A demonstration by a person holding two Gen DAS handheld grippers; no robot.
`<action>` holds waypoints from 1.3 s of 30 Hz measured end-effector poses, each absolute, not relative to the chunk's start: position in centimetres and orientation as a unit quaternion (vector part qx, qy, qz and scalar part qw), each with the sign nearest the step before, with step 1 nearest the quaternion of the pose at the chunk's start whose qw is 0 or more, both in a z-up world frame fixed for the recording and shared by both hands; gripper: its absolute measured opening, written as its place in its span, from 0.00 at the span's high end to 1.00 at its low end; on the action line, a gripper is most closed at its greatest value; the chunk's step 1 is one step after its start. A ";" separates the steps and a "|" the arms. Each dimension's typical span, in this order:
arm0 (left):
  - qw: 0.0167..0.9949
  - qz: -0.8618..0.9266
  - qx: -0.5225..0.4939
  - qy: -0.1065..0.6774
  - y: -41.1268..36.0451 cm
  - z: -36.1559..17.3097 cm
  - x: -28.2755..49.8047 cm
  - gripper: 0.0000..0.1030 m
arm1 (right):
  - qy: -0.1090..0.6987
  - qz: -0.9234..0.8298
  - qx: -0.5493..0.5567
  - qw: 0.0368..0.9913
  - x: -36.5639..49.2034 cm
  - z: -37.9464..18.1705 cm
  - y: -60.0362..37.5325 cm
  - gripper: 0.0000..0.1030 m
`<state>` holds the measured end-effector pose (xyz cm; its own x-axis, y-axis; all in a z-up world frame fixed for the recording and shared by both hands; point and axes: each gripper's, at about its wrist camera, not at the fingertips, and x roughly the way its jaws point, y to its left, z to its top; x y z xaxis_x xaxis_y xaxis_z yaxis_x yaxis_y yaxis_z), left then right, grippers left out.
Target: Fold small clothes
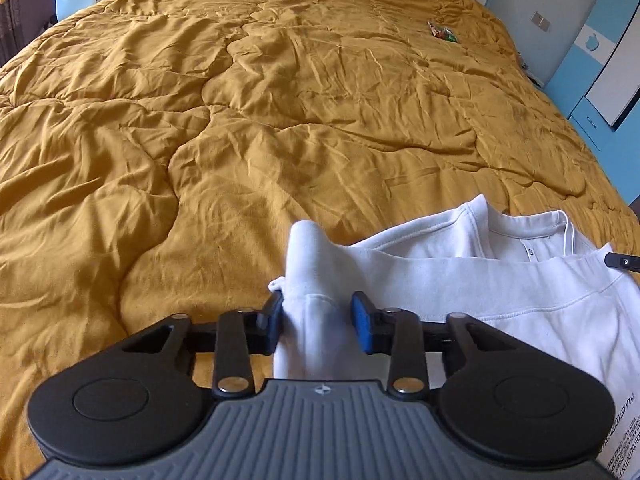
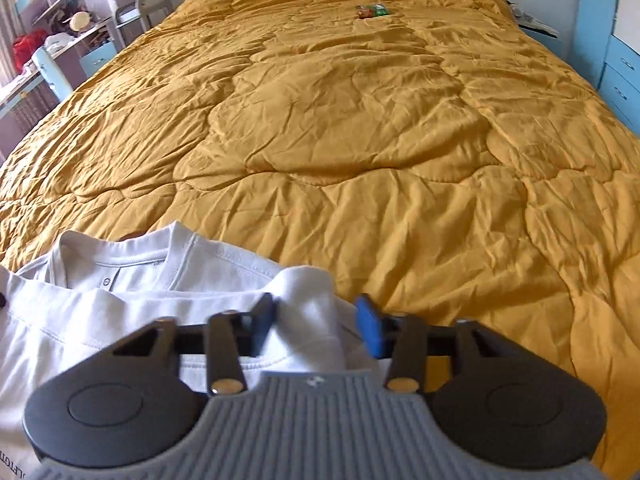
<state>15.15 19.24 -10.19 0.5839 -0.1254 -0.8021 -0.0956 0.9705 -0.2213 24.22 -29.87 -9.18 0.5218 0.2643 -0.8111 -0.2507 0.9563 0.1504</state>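
White shirt (image 1: pixel 500 280), collar up, bunched on mustard bed quilt (image 1: pixel 240 140), gripped by left hand-held gripper (image 1: pixel 318 320) & right hand-held gripper (image 2: pixel 316 322); cluttered shelves (image 2: pixel 60 20) in right view only.

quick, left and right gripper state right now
left gripper: closed on a bunch of the white shirt.
right gripper: closed on a bunch of the same shirt.

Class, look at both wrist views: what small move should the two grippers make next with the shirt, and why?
Probably carry the pinched edge forward toward the collar. The left gripper and right gripper each clamp a bunch of the white T-shirt, whose hem already lies near the neckline on the mustard quilt.
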 end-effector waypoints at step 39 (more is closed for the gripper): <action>0.935 0.030 -0.108 0.338 18.8 -6.8 18.6 0.89 | 0.330 0.115 0.041 0.936 25.3 -4.7 -30.2 0.98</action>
<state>18.61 18.78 -6.82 0.7700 -0.0162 -0.6378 -0.1298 0.9748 -0.1814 25.35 -30.15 -4.72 0.7558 0.2429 -0.6081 -0.1892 0.9701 0.1523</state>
